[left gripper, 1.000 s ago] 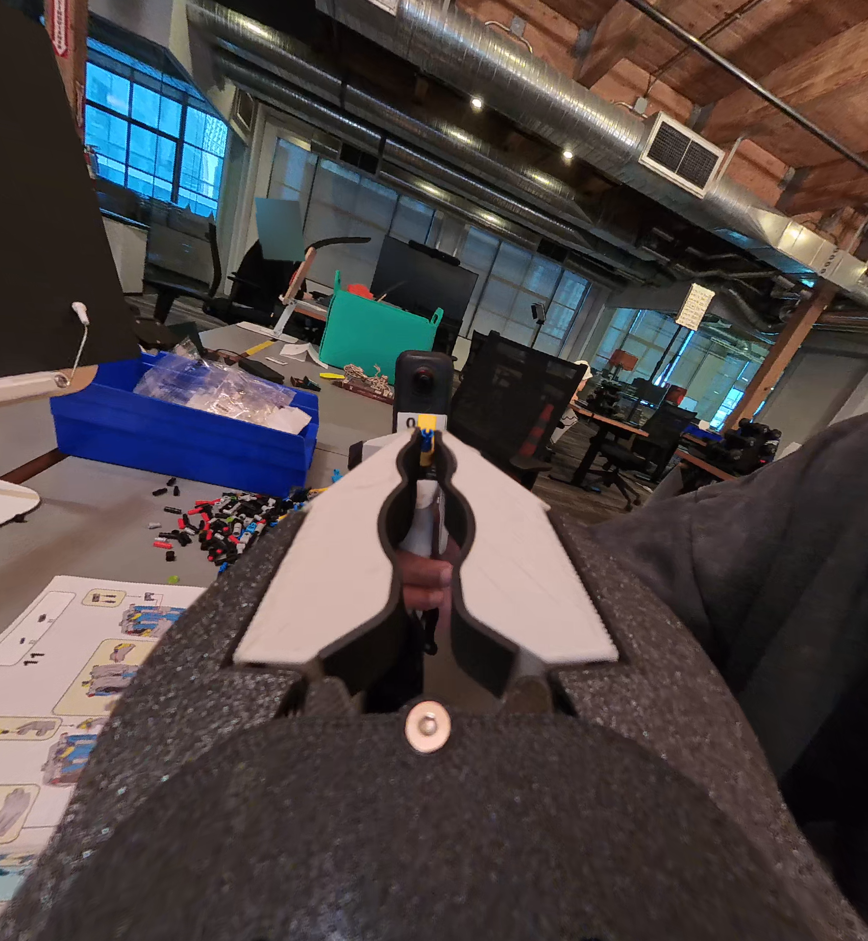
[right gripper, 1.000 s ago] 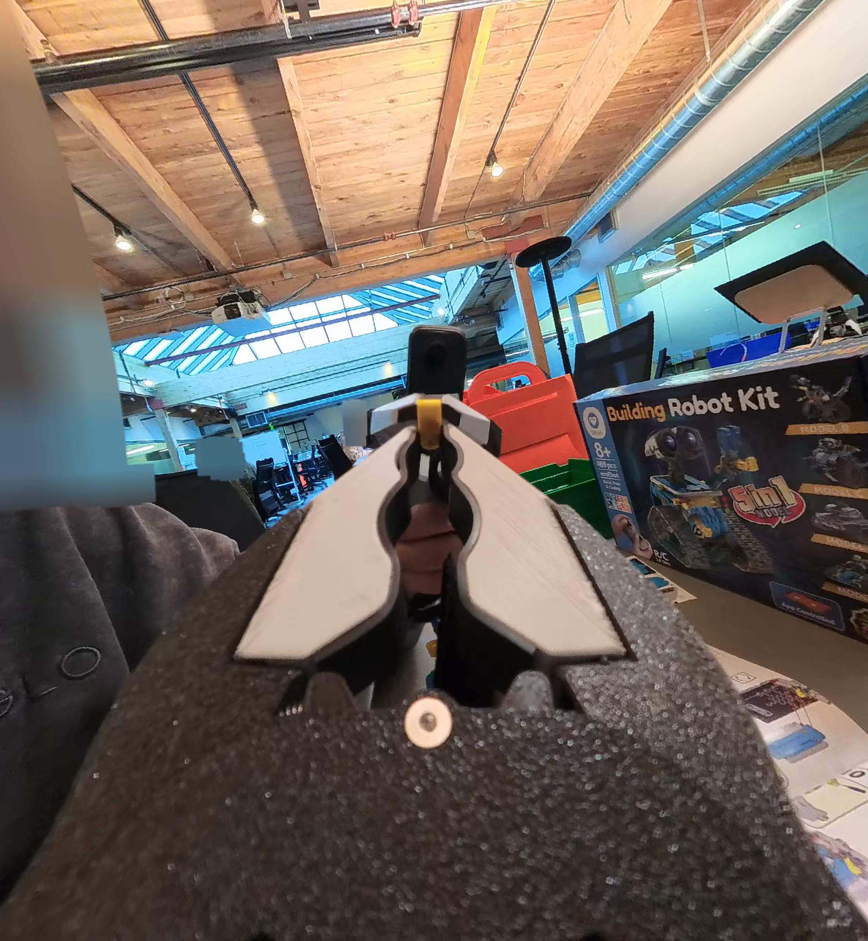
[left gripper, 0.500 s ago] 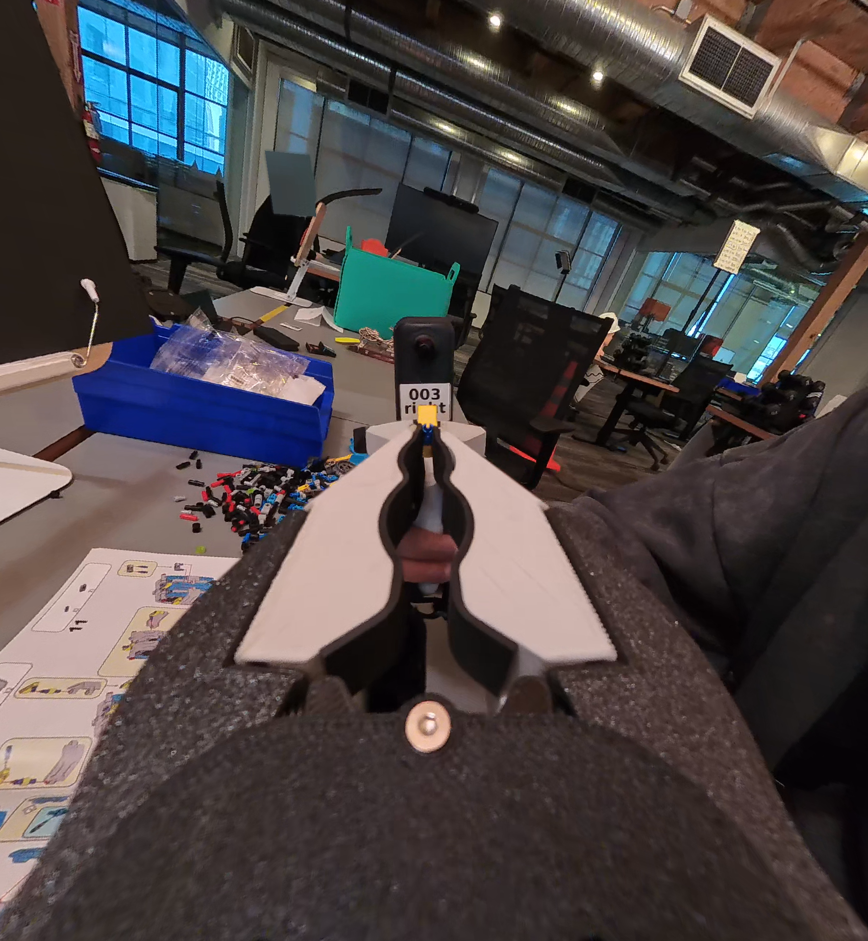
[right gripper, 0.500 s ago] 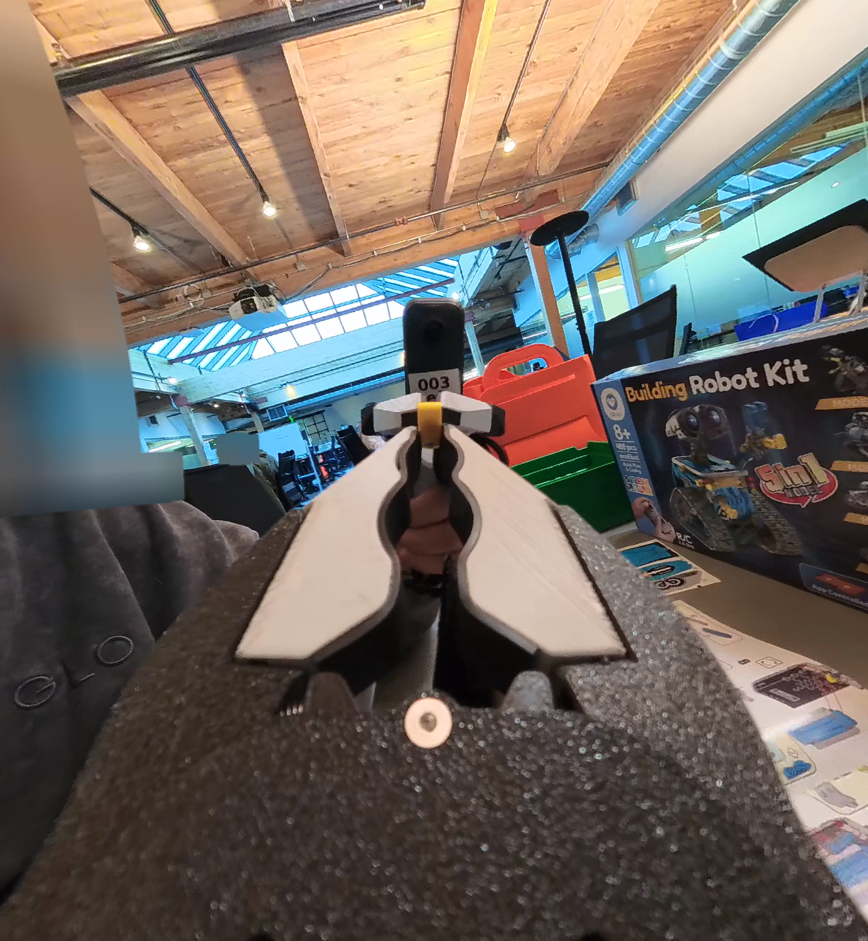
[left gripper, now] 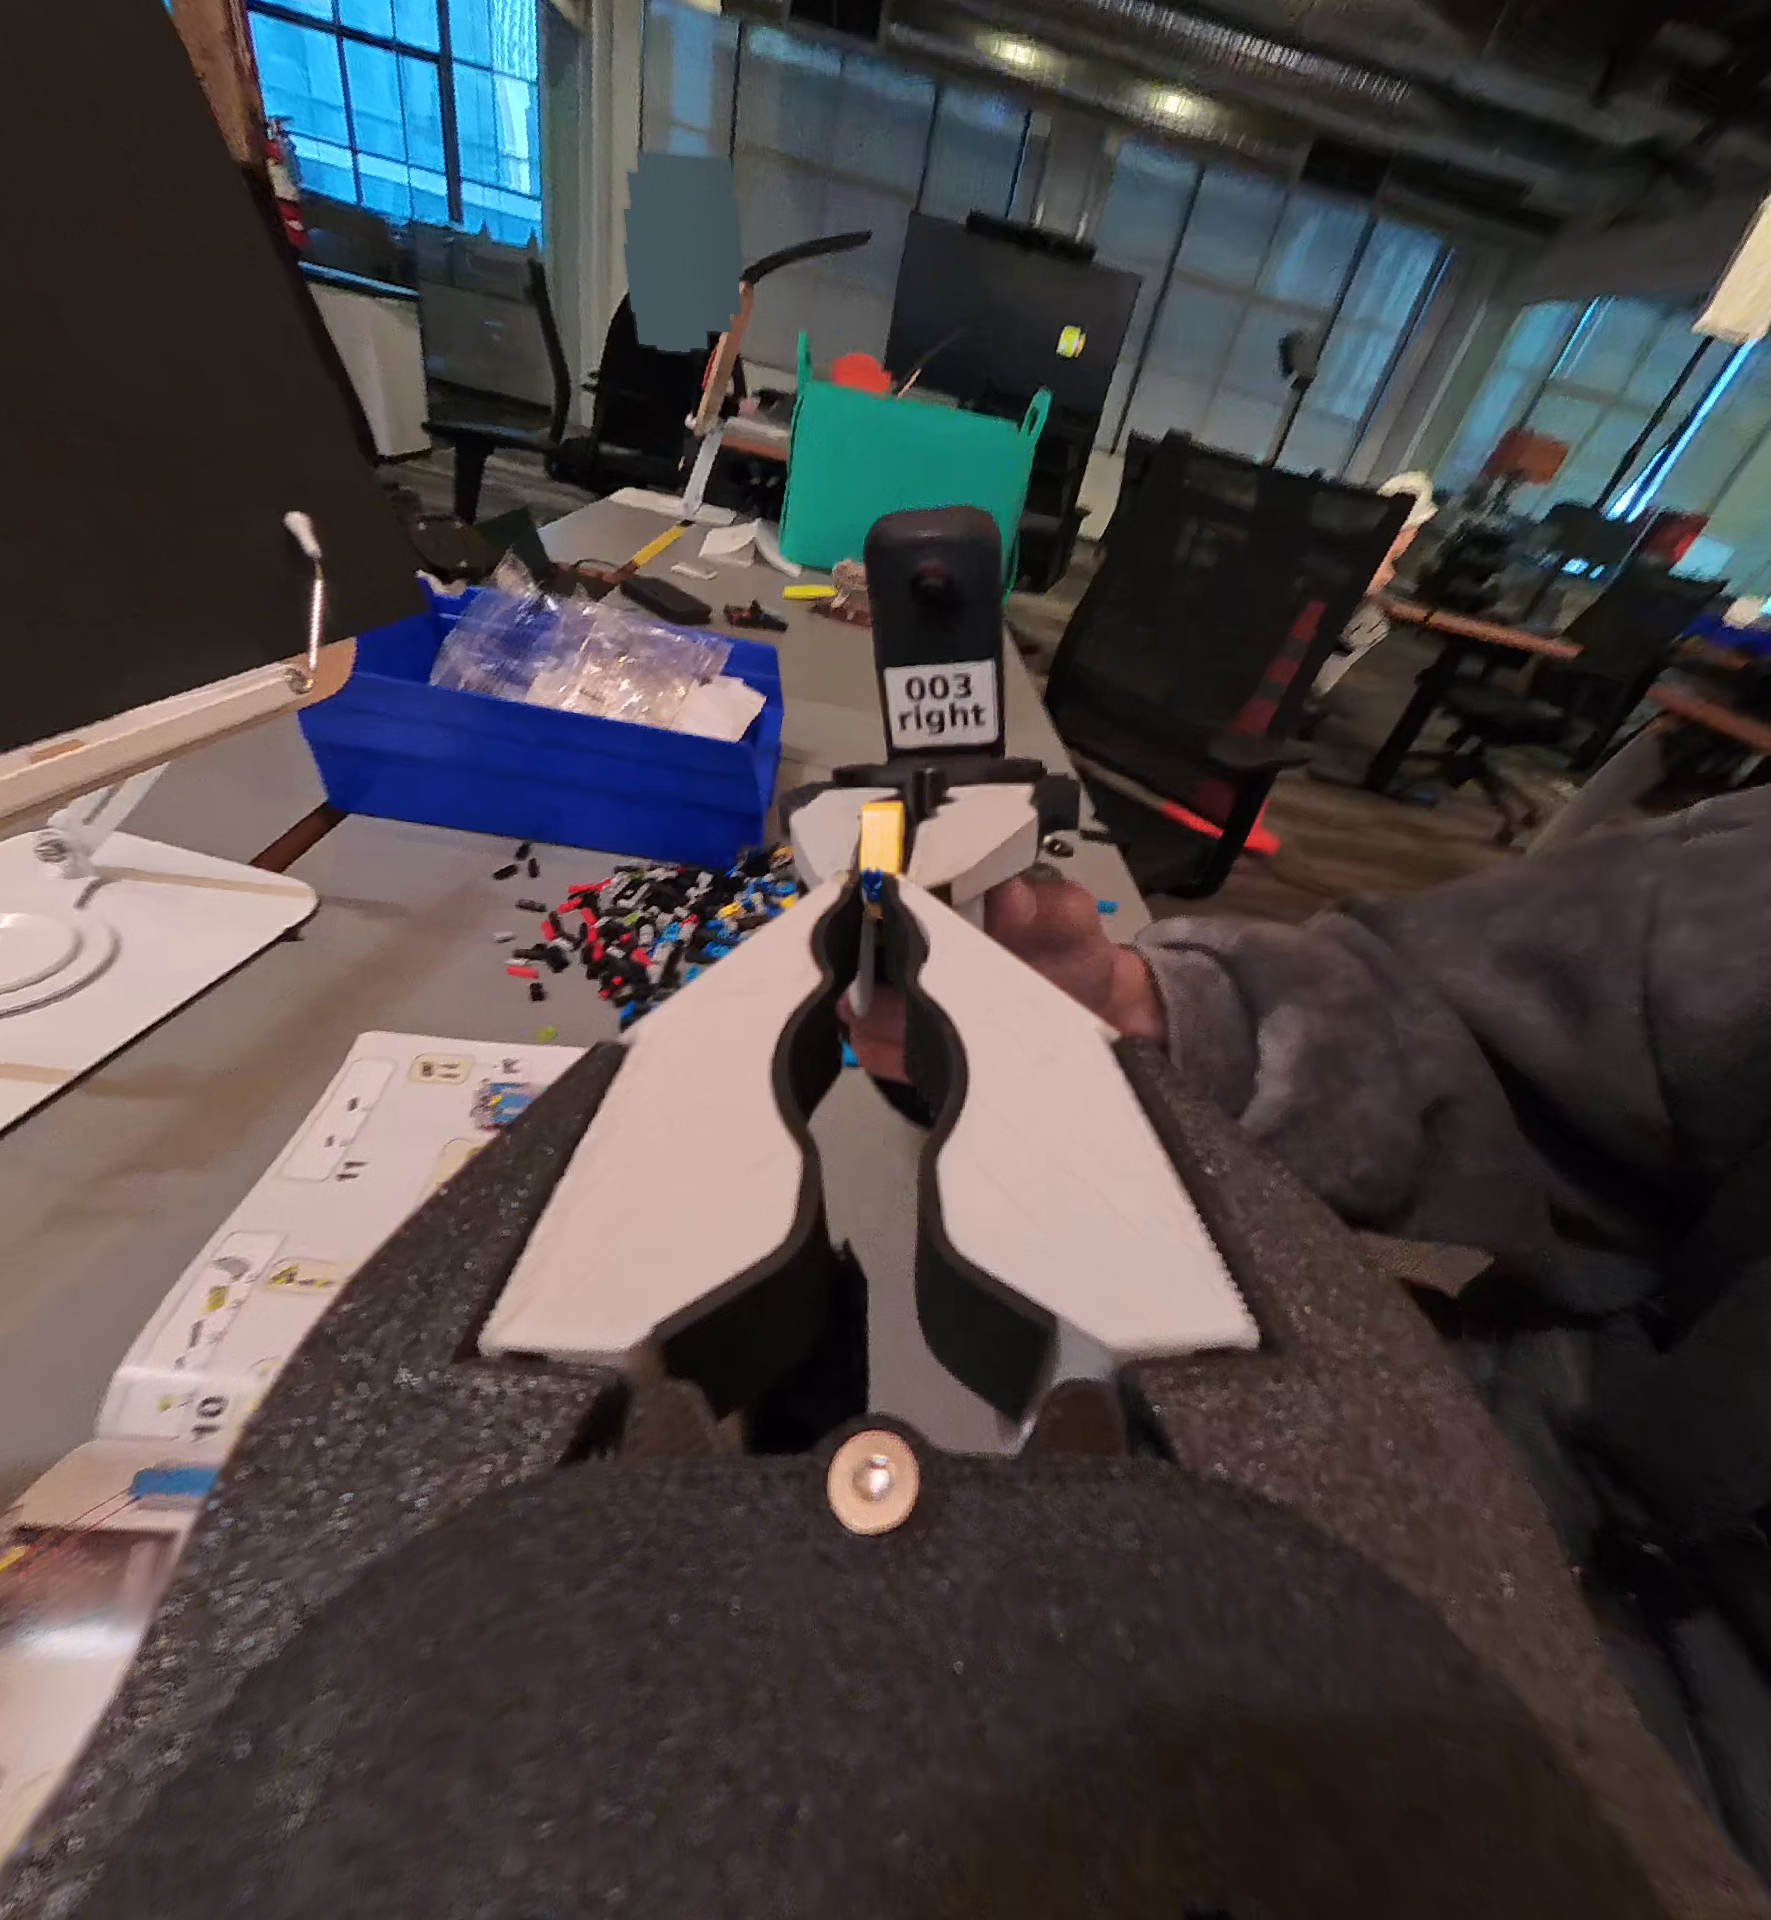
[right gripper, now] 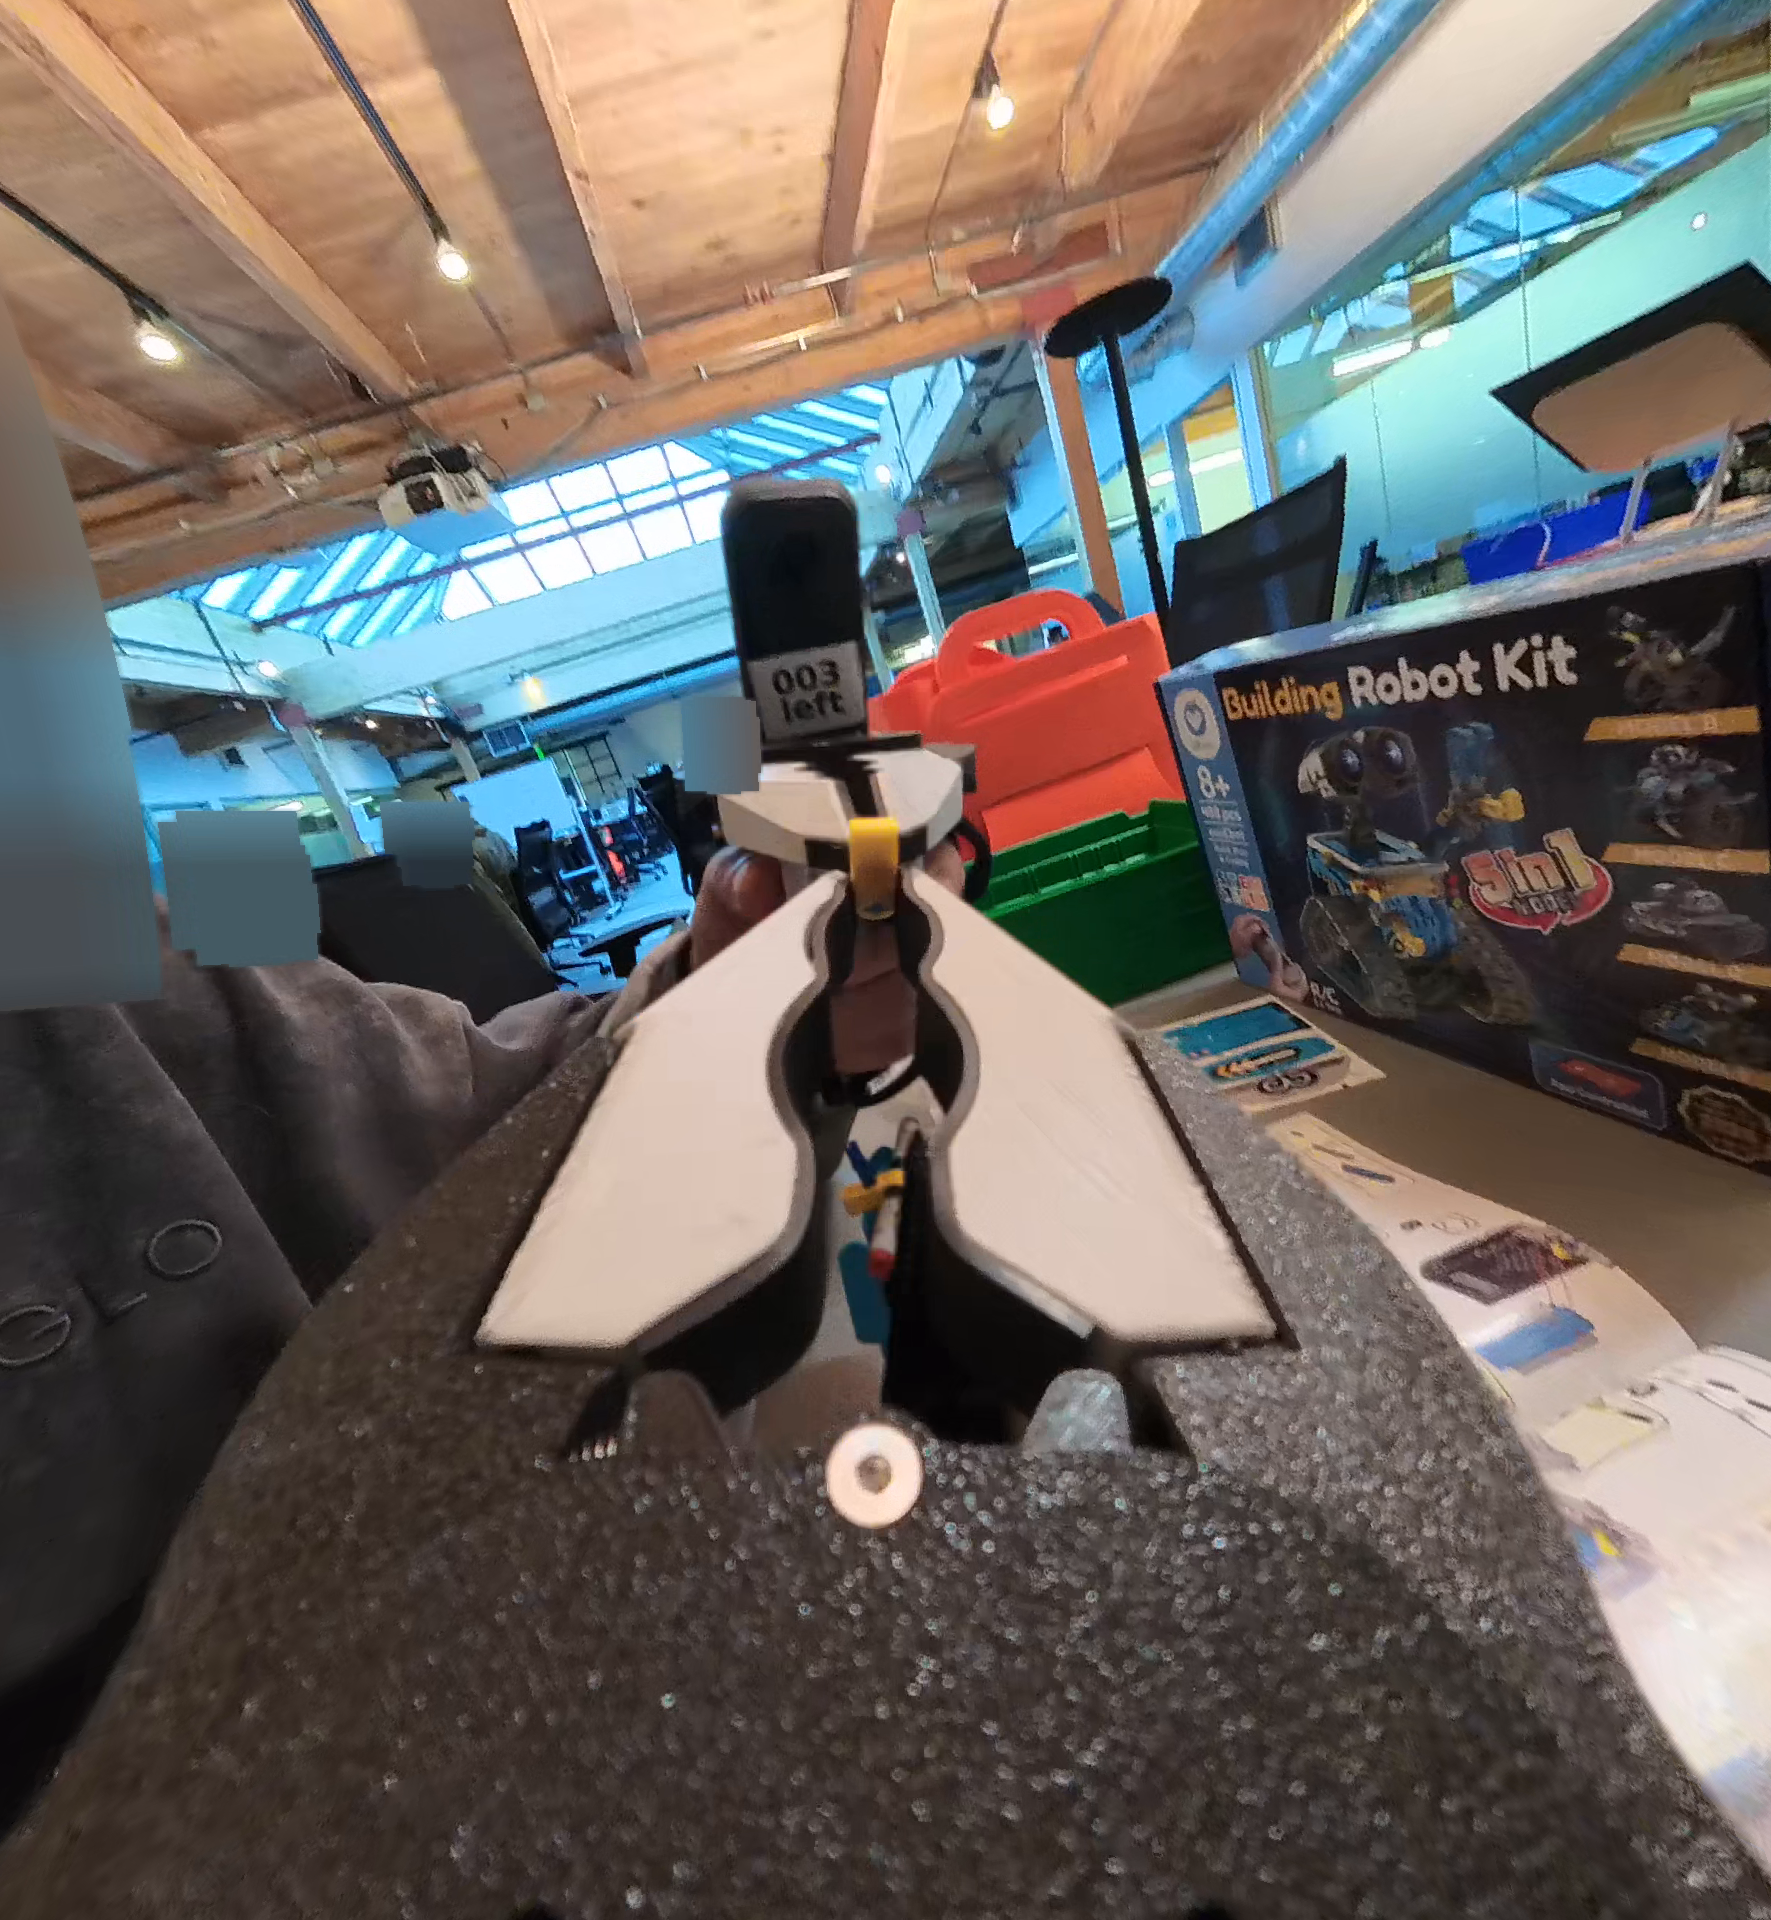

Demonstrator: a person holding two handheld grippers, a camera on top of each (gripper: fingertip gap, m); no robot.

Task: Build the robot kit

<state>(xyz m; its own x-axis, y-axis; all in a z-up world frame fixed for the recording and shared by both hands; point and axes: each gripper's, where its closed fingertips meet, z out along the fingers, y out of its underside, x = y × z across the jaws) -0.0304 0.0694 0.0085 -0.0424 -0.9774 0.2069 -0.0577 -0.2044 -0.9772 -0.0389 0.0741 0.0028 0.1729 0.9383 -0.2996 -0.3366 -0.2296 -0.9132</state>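
Note:
My two grippers point at each other, tip to tip, above a grey table. My left gripper is shut on a tiny blue piece. My right gripper is shut on a small yellow piece, which also shows in the left wrist view. The two pieces touch. Each view shows the other gripper just beyond: the right one, the left one, each in a person's hand. Small blue, yellow and red parts show through the gap of my right gripper.
A pile of small coloured parts lies before a blue bin holding plastic bags. Instruction sheets lie on the table. A white stand base is left. A kit box, green bin and orange case stand behind. My two grippers' fingertips are within a few centimetres of each other.
Both grippers have tilted downward, so more of the table shows. The tips have stayed together at the yellow piece. Both have stayed shut.

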